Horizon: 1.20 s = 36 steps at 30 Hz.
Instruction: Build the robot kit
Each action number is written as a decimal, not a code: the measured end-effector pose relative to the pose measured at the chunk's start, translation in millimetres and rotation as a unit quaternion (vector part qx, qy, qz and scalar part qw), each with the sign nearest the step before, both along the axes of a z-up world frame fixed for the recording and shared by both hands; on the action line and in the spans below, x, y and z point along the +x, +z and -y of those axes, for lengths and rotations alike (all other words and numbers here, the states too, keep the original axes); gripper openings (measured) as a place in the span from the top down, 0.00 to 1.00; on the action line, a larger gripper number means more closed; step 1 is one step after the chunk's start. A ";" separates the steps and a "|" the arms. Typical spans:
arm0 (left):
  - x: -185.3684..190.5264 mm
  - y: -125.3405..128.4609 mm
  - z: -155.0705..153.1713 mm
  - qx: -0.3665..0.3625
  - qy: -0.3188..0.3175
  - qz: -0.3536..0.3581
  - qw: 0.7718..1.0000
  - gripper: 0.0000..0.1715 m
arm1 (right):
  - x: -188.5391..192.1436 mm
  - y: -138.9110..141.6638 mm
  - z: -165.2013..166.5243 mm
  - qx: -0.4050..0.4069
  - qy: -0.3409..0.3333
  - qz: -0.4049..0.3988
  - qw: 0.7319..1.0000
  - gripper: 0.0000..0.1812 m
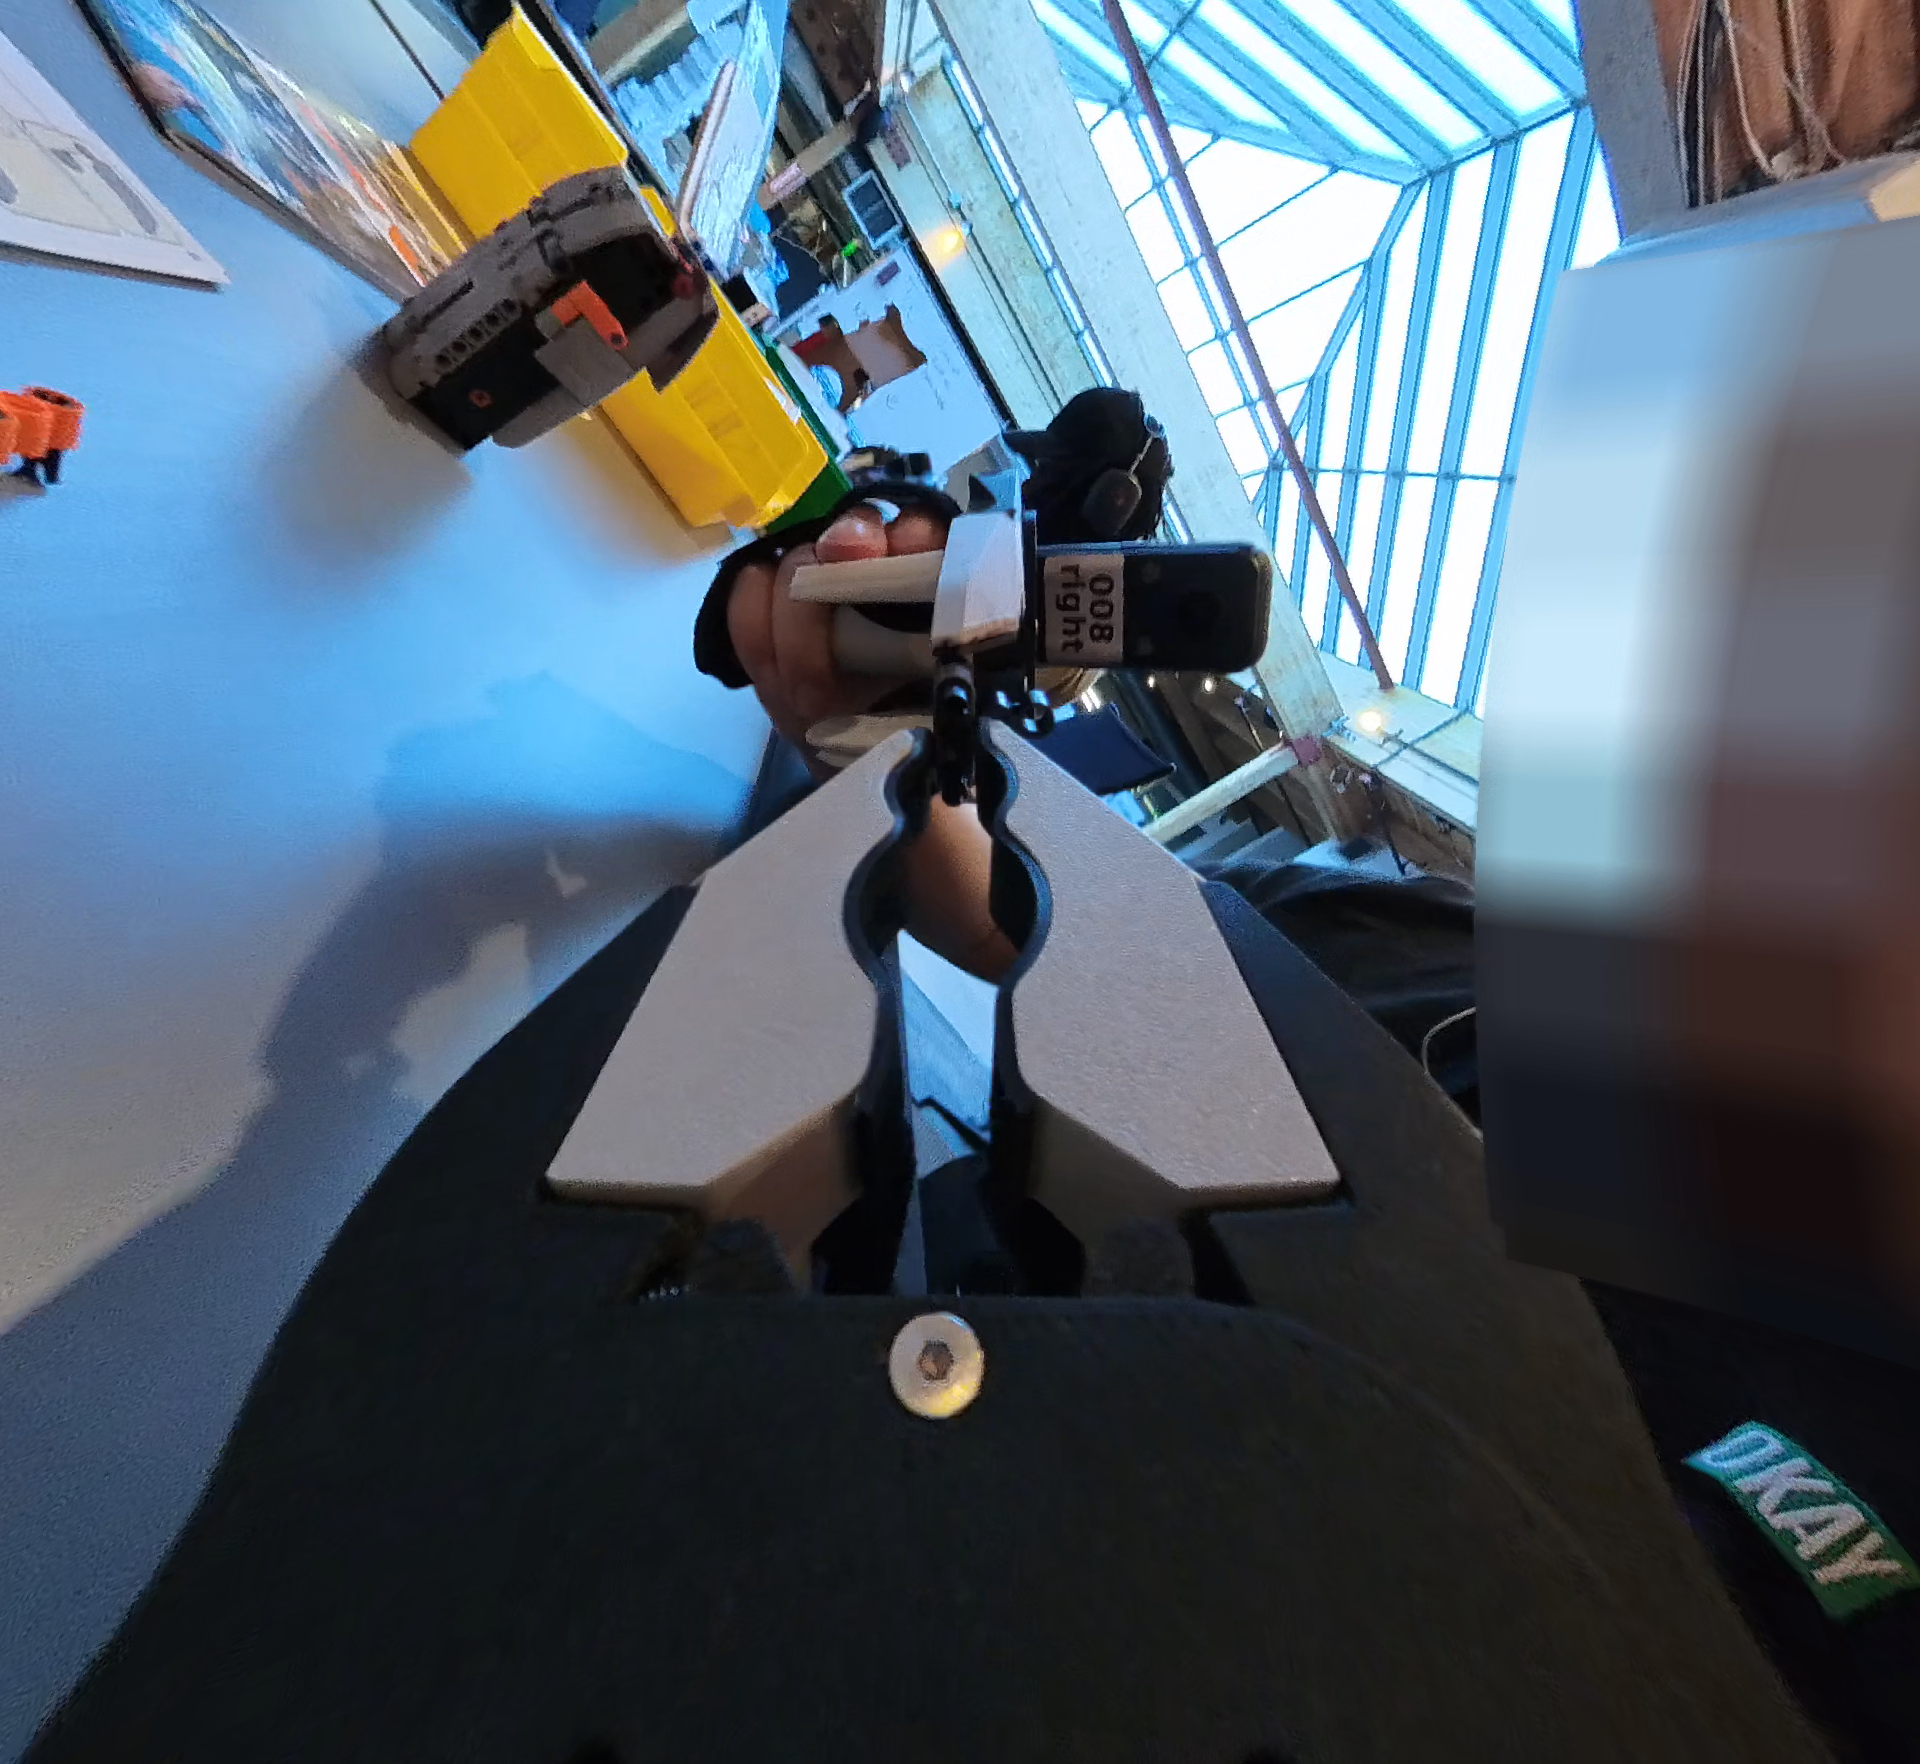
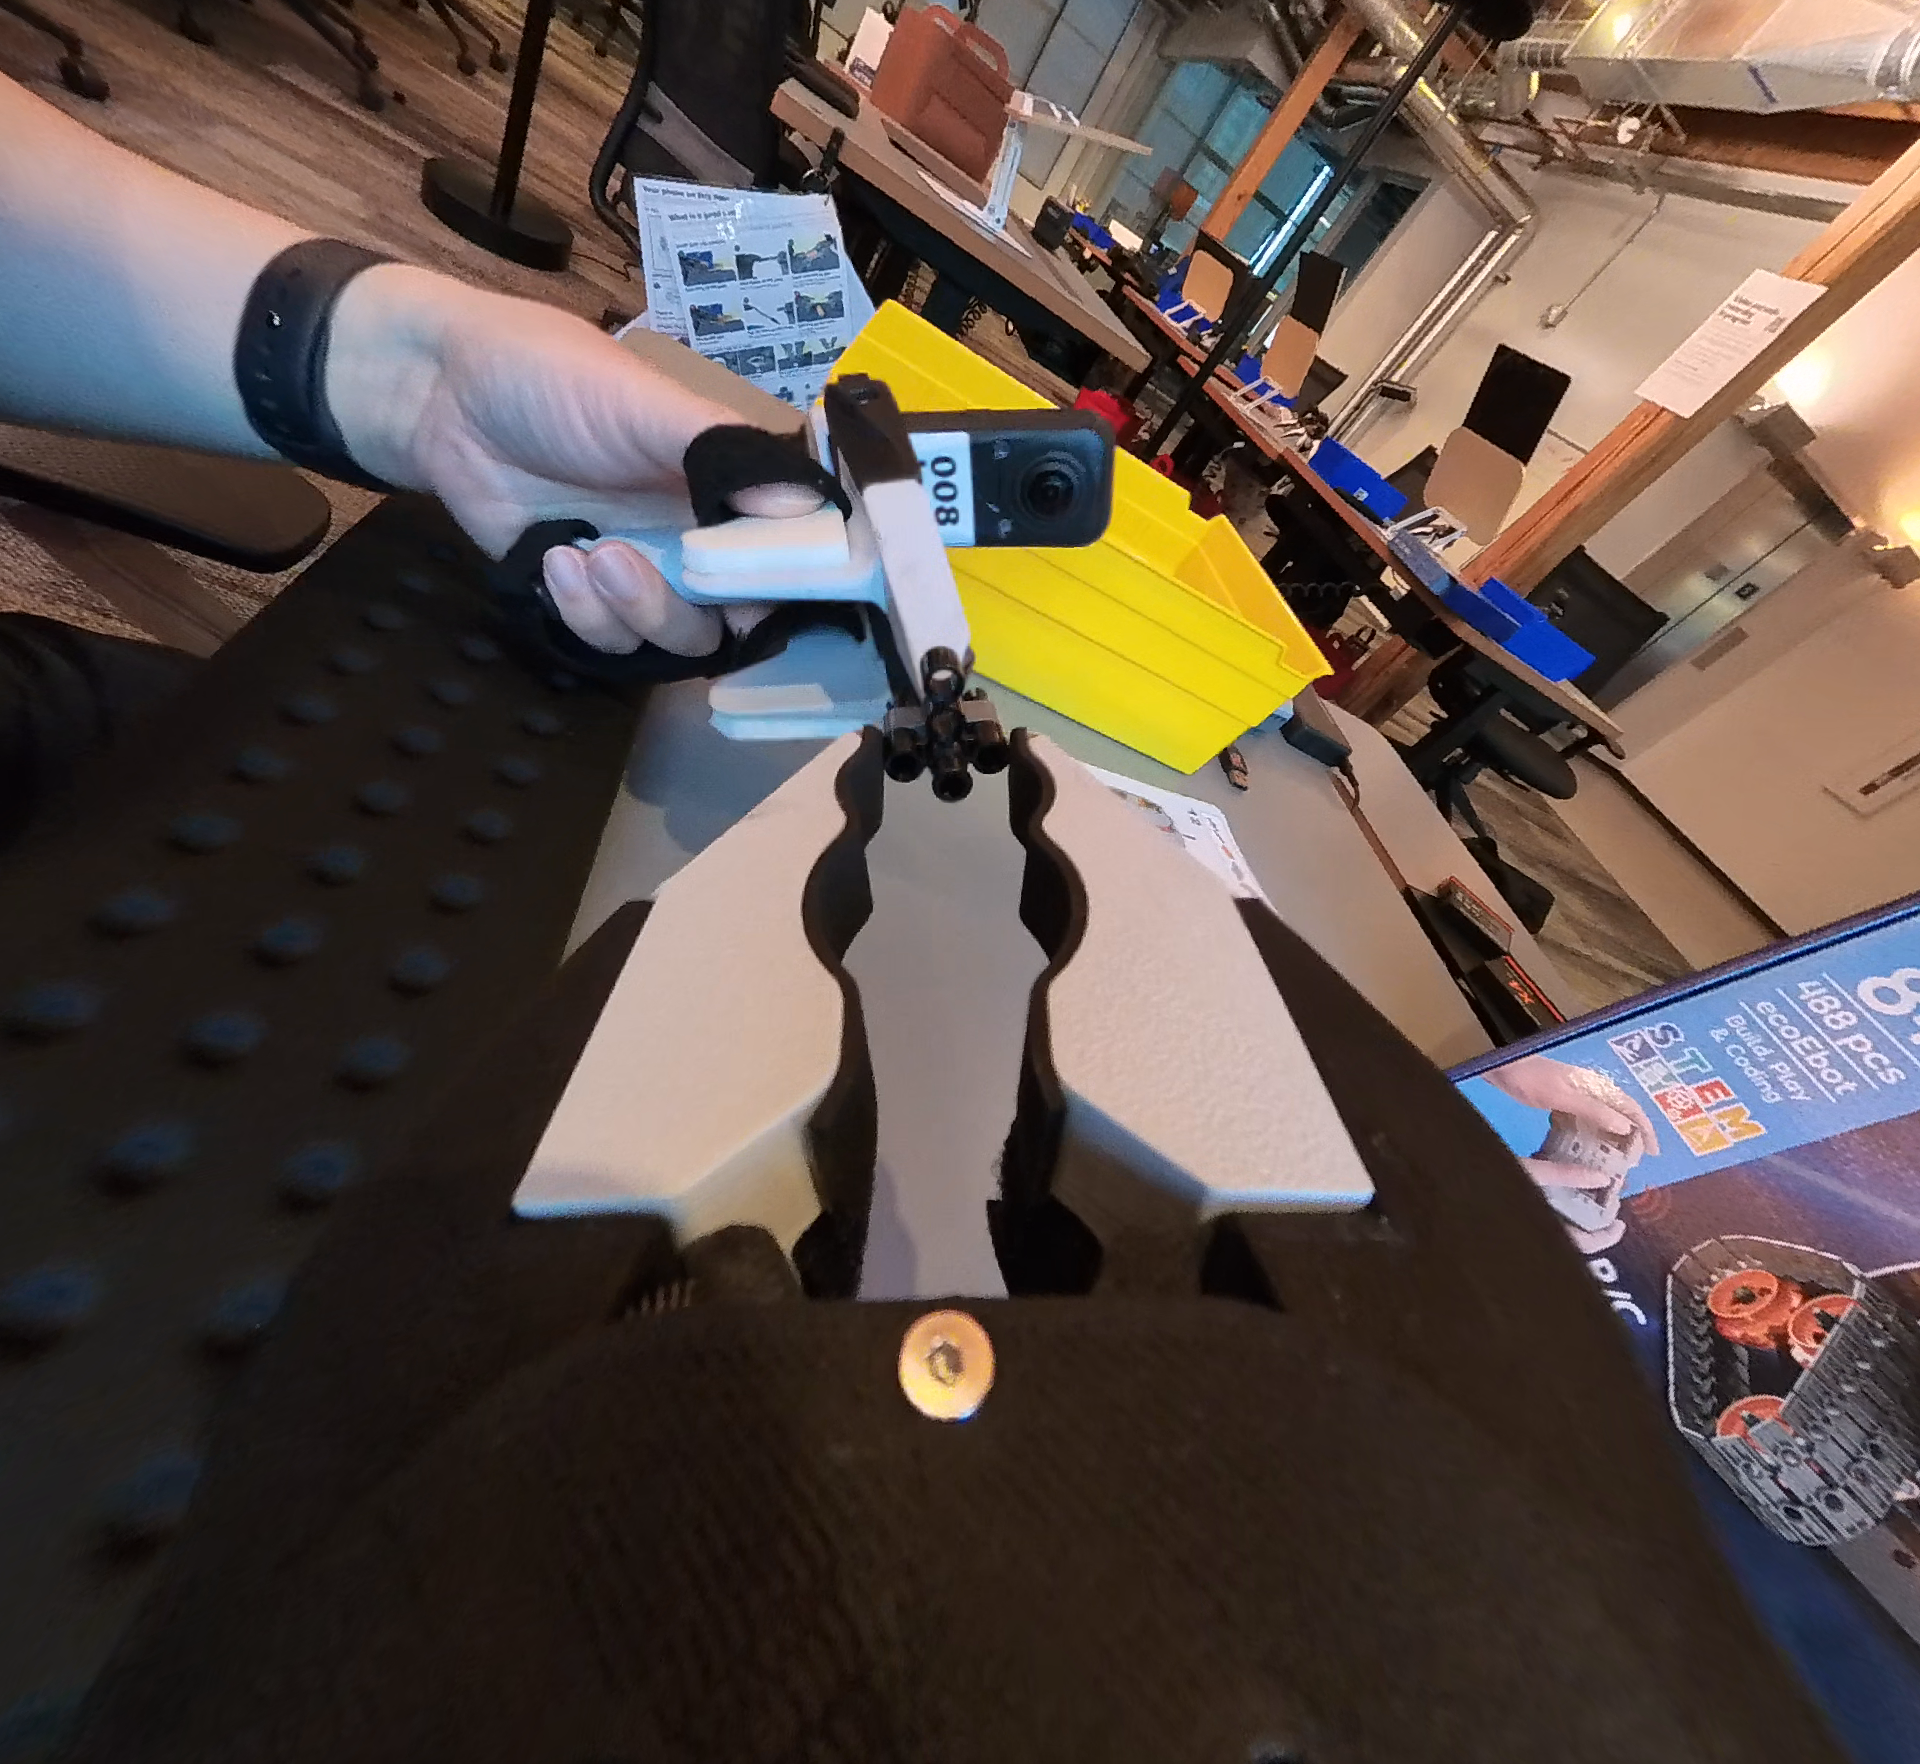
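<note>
My left gripper (image 1: 954, 753) and my right gripper (image 2: 943, 746) face each other above a pale table (image 1: 312, 623). A small black building-toy piece (image 1: 951, 712) made of pins and connectors sits between both pairs of tips. The left jaws are nearly closed and pinch it. The right jaws stand wider, and their tips meet the two ends of the piece (image 2: 940, 758). The right gripper also shows edge-on in the left wrist view (image 1: 966, 634), held by a hand (image 1: 790, 634). The left gripper shows edge-on in the right wrist view (image 2: 930, 665), held by a hand (image 2: 499, 415) with a black wristband.
A yellow bin (image 1: 540, 125) stands on the table; it also shows in the right wrist view (image 2: 1122, 613). A grey and black toy vehicle (image 1: 551, 322), an orange part (image 1: 36, 431) and a printed sheet (image 1: 62, 187) lie nearby. A blue picture box (image 2: 1714, 1195) sits at the right. The tips of both grippers are at nearly the same place.
</note>
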<state>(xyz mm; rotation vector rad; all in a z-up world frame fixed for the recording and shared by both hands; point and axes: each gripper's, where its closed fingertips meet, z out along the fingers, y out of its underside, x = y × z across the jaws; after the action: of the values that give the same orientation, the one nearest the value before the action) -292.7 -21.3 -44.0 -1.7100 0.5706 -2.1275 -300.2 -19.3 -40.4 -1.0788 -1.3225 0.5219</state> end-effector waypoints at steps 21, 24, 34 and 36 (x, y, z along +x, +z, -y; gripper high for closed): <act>-2.5 6.0 3.6 -0.017 -0.006 0.029 0.999 0.98 | -3.9 11.4 7.1 -0.064 0.045 -0.050 0.996 0.87; -7.2 3.8 0.0 -0.014 0.007 0.028 0.999 0.98 | 8.8 30.5 11.7 -0.084 0.073 -0.099 0.989 1.00; -7.1 5.1 4.3 -0.024 -0.003 0.043 0.999 0.98 | 5.0 8.2 5.7 -0.087 0.052 -0.036 0.994 0.98; -7.3 4.1 4.3 -0.025 -0.004 0.042 0.999 0.98 | 4.6 4.8 6.4 -0.093 0.055 -0.029 0.994 0.99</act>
<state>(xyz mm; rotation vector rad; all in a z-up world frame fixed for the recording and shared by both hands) -299.9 -25.6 -39.8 -1.6367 0.5063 -2.2259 -295.6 -25.7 -35.6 -1.1381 -1.3065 0.7647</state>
